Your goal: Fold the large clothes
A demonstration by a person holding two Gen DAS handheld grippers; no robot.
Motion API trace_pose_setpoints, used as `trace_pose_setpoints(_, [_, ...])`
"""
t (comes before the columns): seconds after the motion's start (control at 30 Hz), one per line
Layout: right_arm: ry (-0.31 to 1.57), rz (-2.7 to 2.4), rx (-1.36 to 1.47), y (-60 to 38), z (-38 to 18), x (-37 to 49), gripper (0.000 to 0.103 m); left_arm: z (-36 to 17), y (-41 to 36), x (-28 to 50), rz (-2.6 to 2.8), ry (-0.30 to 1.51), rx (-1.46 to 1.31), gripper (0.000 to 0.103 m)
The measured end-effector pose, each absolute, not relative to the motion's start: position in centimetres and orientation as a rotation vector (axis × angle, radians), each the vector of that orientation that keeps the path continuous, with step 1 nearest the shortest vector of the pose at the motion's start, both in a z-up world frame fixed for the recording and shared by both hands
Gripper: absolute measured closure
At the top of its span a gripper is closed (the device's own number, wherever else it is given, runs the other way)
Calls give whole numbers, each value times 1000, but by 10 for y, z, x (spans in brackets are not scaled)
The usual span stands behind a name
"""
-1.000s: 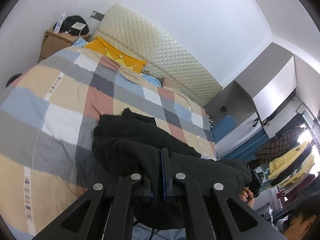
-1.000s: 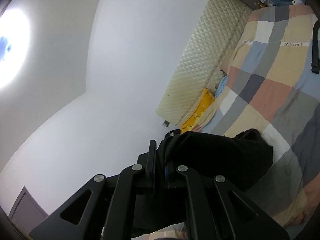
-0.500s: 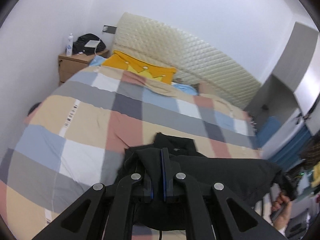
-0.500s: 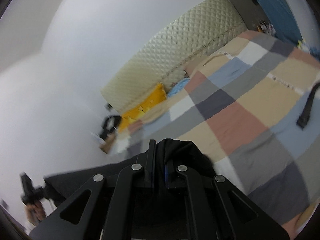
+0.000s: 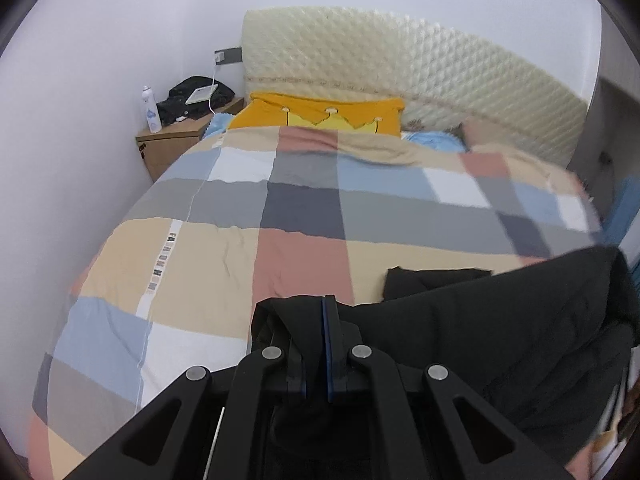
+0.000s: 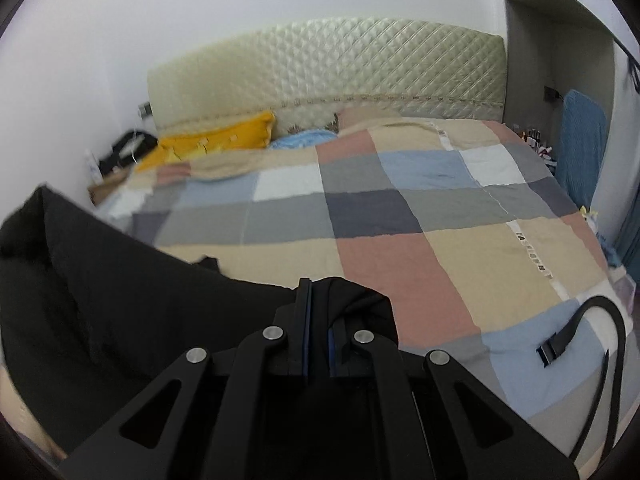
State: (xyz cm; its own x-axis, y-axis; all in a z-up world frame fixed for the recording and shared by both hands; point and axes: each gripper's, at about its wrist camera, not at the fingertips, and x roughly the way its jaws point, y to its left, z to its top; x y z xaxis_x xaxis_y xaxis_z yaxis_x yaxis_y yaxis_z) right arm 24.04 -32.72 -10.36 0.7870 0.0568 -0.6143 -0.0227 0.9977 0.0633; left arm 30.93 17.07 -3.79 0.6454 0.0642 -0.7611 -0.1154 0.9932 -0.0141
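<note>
Even, soft indoor light fills both wrist views, with no hard shadows on the checked quilt (image 5: 304,216) ahead of the tools. Fisheye distortion bows the quilted headboard (image 5: 400,76) and darkens the frame corners. Motion blur smears the far right of the left view and the left of the right view. The black garment (image 6: 100,308) shows almost no detail, and the yellow pillow (image 6: 216,142) is soft.

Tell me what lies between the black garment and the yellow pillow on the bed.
Only the checked duvet lies between the black garment and the yellow pillow; nothing else rests on that stretch. The left wrist view shows it best.
</note>
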Motion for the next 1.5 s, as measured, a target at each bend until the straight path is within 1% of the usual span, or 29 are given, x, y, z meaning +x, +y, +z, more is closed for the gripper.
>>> trace_pose_setpoints(0.2, [724,45,-13,-319,-139,278,97,-99,170,363,128,985,-143,96])
trace_pose_setpoints(0.27, [754,29,-51,-314,-151,288,99,-108,167,372,128,990,-144,96])
trace_pose_setpoints(0.37, [778,10,-125,-305,-168,301,100,-122,159,384,128,1005,-124,96])
trace_pose_setpoints(0.57, [795,23,-112,-299,-183,308,100,-145,140,393,145,1028,-31,97])
trace_pose_setpoints(0.7, [798,43,-50,-306,-181,302,99,-143,147,386,124,1019,-71,96])
trace_pose_setpoints(0.87, [803,87,66,-320,-173,288,96,-126,165,361,72,983,-161,96])
trace_pose_setpoints(1.0, [807,131,186,-335,-165,270,93,-111,186,335,-20,1012,-241,87])
trace_pose_setpoints(1.07, [808,151,258,-344,-163,260,88,-97,201,315,-26,983,-279,82])
trace_pose_setpoints(1.1, [808,153,290,-349,-161,254,87,-89,209,305,-21,963,-300,68])
trace_pose_setpoints(1.13, [808,151,303,-351,-160,250,83,-82,217,295,-15,941,-318,53])
trace_pose_setpoints(1.2, [801,132,300,-354,-155,239,66,-67,233,275,2,884,-345,39])
trace_pose_setpoints(1.23, [795,106,286,-356,-153,235,38,-59,240,265,15,859,-344,39])
trace_pose_setpoints(1.27, [778,63,268,-359,-149,229,19,-54,245,256,27,845,-328,39])
trace_pose_setpoints(1.37, [707,28,267,-371,-134,212,19,-46,249,236,42,826,-270,39])
trace_pose_setpoints(1.5, [625,22,253,-367,-117,194,19,-46,222,213,34,803,-155,39])
